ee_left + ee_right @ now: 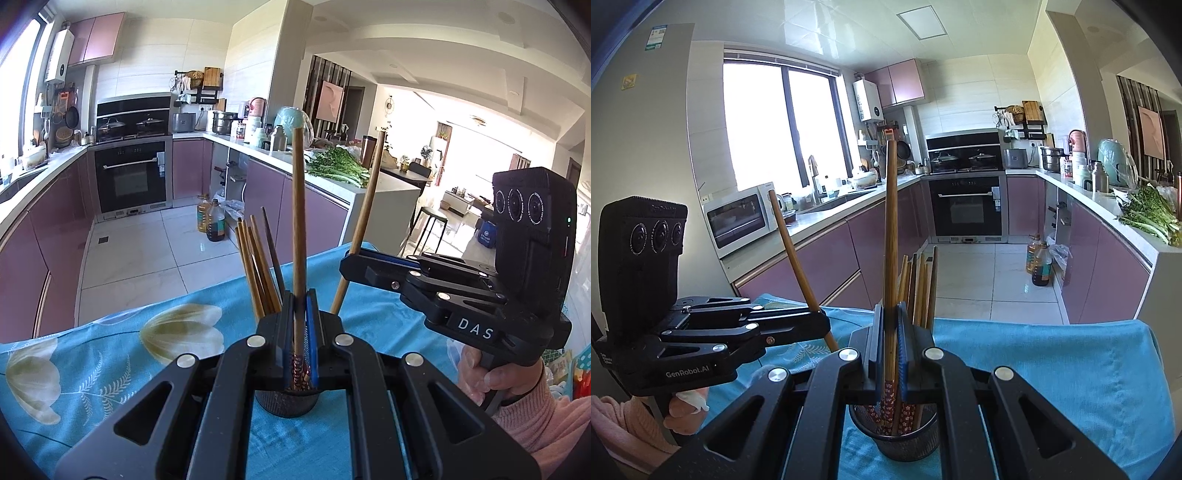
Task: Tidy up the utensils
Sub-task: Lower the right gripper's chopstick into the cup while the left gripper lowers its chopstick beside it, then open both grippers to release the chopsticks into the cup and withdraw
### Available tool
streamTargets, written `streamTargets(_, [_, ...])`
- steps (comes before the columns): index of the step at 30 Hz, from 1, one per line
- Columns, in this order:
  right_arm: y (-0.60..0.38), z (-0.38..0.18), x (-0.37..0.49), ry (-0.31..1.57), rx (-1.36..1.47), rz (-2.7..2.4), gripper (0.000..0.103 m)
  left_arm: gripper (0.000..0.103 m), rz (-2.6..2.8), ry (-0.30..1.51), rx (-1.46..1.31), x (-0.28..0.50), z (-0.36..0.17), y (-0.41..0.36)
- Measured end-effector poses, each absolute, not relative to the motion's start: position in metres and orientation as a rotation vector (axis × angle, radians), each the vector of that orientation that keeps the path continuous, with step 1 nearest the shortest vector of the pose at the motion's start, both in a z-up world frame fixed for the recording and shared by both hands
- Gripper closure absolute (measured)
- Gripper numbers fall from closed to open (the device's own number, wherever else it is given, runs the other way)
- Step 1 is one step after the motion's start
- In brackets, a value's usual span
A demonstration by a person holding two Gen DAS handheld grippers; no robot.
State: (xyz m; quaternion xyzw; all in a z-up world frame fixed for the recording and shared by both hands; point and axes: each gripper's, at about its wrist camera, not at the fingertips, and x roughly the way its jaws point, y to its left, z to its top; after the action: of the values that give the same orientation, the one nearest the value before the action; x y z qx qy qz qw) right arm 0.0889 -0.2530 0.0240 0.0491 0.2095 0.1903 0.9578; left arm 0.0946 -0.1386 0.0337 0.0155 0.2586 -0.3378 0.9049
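A black mesh holder (286,402) (894,439) stands on the blue flowered tablecloth (110,354) with several wooden chopsticks (258,273) (919,288) leaning in it. My left gripper (300,299) (822,321) is shut on a long brown chopstick (297,203) (792,251) just above the holder. That chopstick's patterned lower end reaches into the holder's mouth. My right gripper (890,310) (349,258) is shut on a second chopstick (891,221) (364,214), whose lower end also dips into the holder.
The table's far edge (207,291) drops to a tiled kitchen floor. Two oil bottles (210,218) stand on that floor. Green vegetables (336,166) lie on the counter to the right. A hand in a pink sleeve (517,387) holds the right gripper's handle.
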Motion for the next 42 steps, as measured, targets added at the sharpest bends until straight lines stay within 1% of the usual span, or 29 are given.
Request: streamTargets(42, [-0.252,0.010,0.099,0.483,0.076,0.367,0.097,0.096,-0.684,0.592,0.052,0.104,0.021,-0.152])
